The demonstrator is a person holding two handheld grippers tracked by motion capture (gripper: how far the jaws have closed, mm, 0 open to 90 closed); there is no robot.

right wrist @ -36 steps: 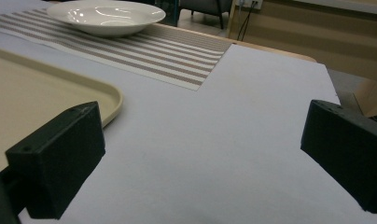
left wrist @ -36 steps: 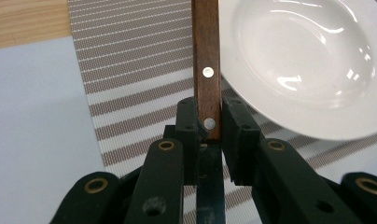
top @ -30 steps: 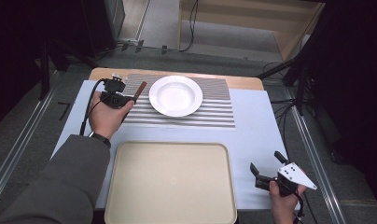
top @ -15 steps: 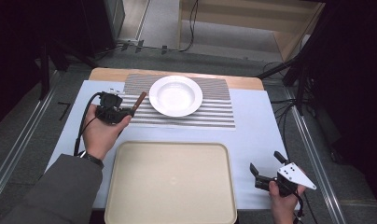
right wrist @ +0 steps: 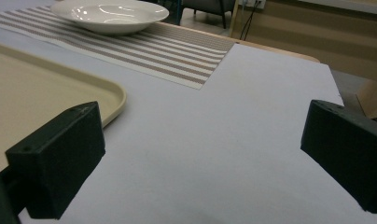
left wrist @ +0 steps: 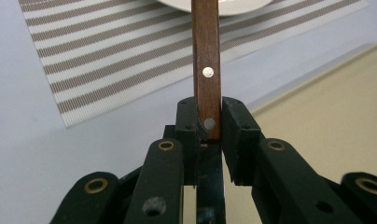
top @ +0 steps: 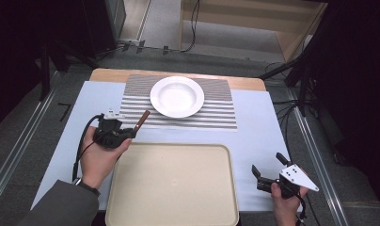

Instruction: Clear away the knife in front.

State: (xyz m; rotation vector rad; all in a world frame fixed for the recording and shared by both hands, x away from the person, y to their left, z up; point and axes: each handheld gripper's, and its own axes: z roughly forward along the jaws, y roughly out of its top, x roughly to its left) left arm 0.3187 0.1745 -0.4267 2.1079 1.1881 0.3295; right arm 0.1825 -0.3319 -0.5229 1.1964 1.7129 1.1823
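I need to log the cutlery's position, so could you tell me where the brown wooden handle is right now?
In the high view the wooden handle sits clamped in the left gripper at the table's left, over the striped placemat's near-left corner.

No lettering, label, brand or number is showing legibly anywhere in these views. A small white tag on top of the left gripper [top: 114, 134] is appearing in the high view, but it is reading as too small and blurred to make out.
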